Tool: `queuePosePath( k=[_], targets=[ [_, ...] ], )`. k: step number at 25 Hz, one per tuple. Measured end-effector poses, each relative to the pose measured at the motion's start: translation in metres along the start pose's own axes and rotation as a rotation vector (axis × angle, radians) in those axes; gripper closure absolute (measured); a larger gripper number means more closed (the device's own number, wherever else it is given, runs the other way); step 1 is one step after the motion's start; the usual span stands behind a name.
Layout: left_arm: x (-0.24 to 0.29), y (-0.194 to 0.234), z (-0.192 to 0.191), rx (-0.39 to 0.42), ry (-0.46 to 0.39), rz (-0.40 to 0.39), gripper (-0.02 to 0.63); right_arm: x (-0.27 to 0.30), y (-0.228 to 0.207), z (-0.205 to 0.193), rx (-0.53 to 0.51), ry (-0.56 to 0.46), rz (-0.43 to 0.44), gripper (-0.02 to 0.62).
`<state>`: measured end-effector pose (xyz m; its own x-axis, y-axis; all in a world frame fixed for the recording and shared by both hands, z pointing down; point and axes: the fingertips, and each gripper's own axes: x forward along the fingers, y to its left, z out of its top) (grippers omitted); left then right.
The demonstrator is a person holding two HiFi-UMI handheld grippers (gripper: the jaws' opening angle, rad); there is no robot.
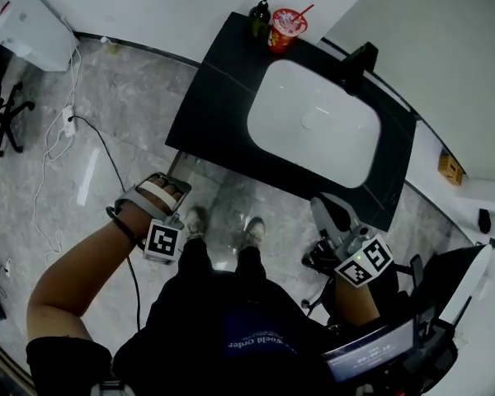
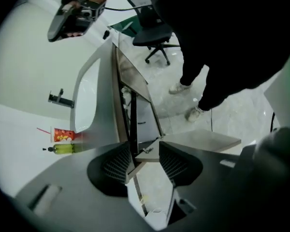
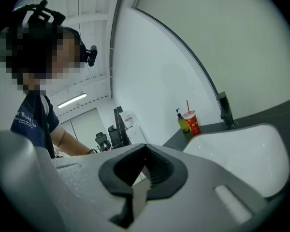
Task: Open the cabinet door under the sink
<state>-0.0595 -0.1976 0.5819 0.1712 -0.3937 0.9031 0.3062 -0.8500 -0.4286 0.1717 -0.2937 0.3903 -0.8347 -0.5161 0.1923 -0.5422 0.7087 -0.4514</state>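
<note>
The black counter (image 1: 210, 110) carries a white sink (image 1: 313, 122). In the left gripper view the cabinet beneath it (image 2: 122, 98) stands open: one grey door (image 2: 137, 81) swings out over the floor and a second panel (image 2: 203, 140) juts out nearer the camera. My left gripper (image 1: 169, 190) hangs over the floor left of the cabinet and points steeply down. Its jaws (image 2: 145, 148) stand apart and grip nothing; the door's corner shows beyond the gap. My right gripper (image 1: 330, 209) is raised at the counter's front right corner, its tips (image 3: 144, 149) together and empty.
A green bottle (image 1: 260, 15), a red cup with a straw (image 1: 287, 27) and a black faucet (image 1: 356, 63) stand on the counter's far side. Cables (image 1: 66, 151) trail over the marble floor at left, near an office chair (image 1: 4, 118). The person's shoes (image 1: 196, 219) are close to the cabinet.
</note>
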Motion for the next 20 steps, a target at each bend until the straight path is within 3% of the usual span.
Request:
queuePosePath(
  k=[3,6,11,20],
  targets=[
    [-0.023,0.019,0.021,-0.112,-0.050,0.001,0.433,-0.010,0.003,0.014,-0.005,-0.012,-0.001,0.595],
    [-0.044,0.052,0.043,-0.252,-0.115,0.076,0.436,-0.021,0.006,0.025,-0.010,-0.017,0.005,0.595],
    [-0.082,0.100,0.082,-0.498,-0.260,0.123,0.451,-0.041,0.001,0.043,-0.028,-0.041,-0.018,0.595],
    [-0.143,0.207,0.150,-0.838,-0.519,0.271,0.522,-0.086,-0.018,0.090,-0.060,-0.086,-0.023,0.595]
  ],
)
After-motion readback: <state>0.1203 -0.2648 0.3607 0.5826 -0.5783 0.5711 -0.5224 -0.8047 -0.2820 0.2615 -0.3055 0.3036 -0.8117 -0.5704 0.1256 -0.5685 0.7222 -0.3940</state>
